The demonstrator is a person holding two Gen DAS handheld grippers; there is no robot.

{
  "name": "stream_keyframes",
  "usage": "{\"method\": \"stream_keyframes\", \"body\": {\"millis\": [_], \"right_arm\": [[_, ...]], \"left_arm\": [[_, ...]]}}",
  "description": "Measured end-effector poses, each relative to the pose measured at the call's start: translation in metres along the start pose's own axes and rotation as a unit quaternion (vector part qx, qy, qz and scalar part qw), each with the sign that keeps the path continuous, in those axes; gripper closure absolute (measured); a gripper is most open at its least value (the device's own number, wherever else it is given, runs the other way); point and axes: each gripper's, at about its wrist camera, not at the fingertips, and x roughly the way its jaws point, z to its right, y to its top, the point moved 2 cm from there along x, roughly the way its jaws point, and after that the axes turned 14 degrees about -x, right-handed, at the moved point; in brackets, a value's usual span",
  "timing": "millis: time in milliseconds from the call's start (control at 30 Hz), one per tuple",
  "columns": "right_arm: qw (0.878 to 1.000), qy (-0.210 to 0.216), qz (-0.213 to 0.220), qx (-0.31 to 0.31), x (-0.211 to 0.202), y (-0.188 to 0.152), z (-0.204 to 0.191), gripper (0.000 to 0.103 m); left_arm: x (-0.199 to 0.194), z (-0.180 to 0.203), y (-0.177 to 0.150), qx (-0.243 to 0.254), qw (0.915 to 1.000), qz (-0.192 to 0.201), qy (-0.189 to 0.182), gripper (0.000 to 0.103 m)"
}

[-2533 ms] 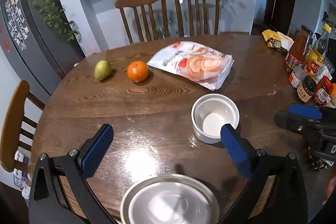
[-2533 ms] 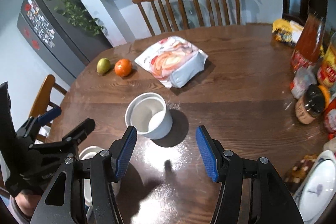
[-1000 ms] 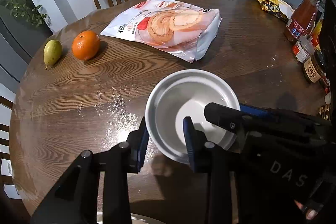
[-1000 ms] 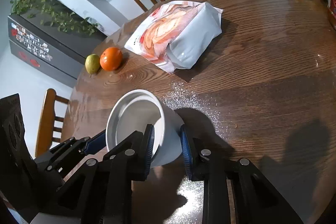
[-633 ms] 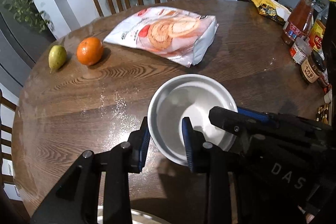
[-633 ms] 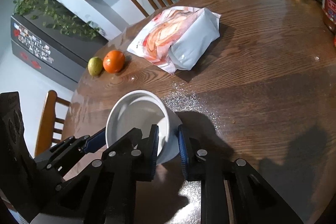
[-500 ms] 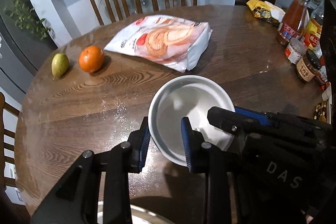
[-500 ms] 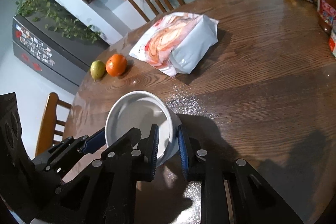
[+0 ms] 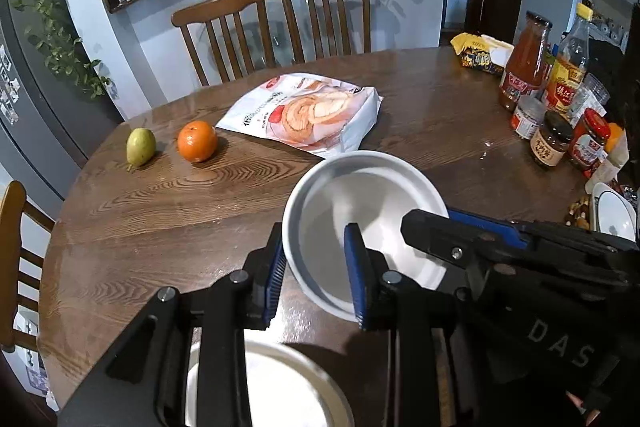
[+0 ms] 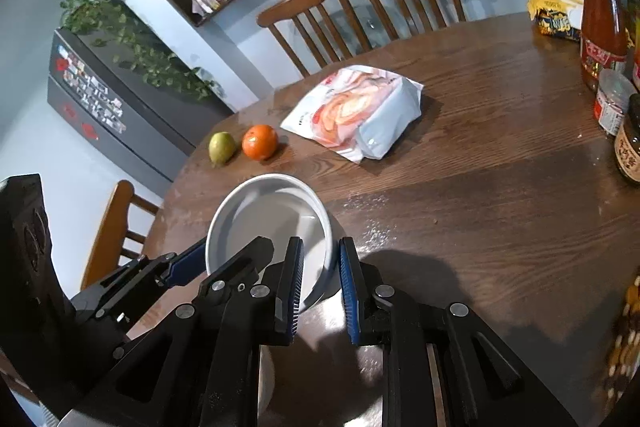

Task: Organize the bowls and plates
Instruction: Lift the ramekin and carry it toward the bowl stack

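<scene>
White bowl (image 9: 362, 227), center of left wrist view: held above the table (image 9: 132, 223), rim tilted toward the cam, gripped from two sides. Left gripper (image 9: 316, 273) is clamped on the rim at approx. 7 o'clock of the bowl, one blue pad outside the wall, the other inside. Right gripper (image 10: 320, 285) likewise pinches the rim, at approx. 5 o'clock of the bowl as seen in right wrist view (image 10: 272, 227); one pad inside, one outside. Neither pair of tongs stands open; both bite the same bowl.

Directly below, at 6 o'clock in left wrist view, a second white dish (image 9: 276, 391) sits on the table, partly hidden by the gripper frame. Plate vs. shallow bowl: cannot tell.

Further out: bread bag (image 9: 308, 113) at 12 o'clock of the bowl; orange (image 9: 197, 141) and pear (image 9: 140, 147) at approx. 10 o'clock; jars and sauce bottles (image 9: 556, 107) at 2 o'clock, along the table's right edge. A blue-rimmed dish (image 9: 612, 211) lies at 3 o'clock, near the edge, w/ nuts beside it.

Progress (est.): early-to-mid. One bowl is lifted and appears positioned for stacking on or in the lower dish; not yet set down. Left to do: lower and release the bowl, then prob. gather the blue-rimmed dish at 3 o'clock. Other crockery, if any, is out of view.
</scene>
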Motion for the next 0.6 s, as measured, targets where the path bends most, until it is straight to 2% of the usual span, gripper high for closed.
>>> {"method": "stream_keyframes", "body": {"millis": [600], "right_arm": [[0.999, 0.002, 0.025, -0.038, -0.05, -0.024, -0.053, 0.081]], "left_arm": [[-0.067, -0.017, -0.028, -0.015, 0.9989, 0.044, 0.003, 0.078]]}}
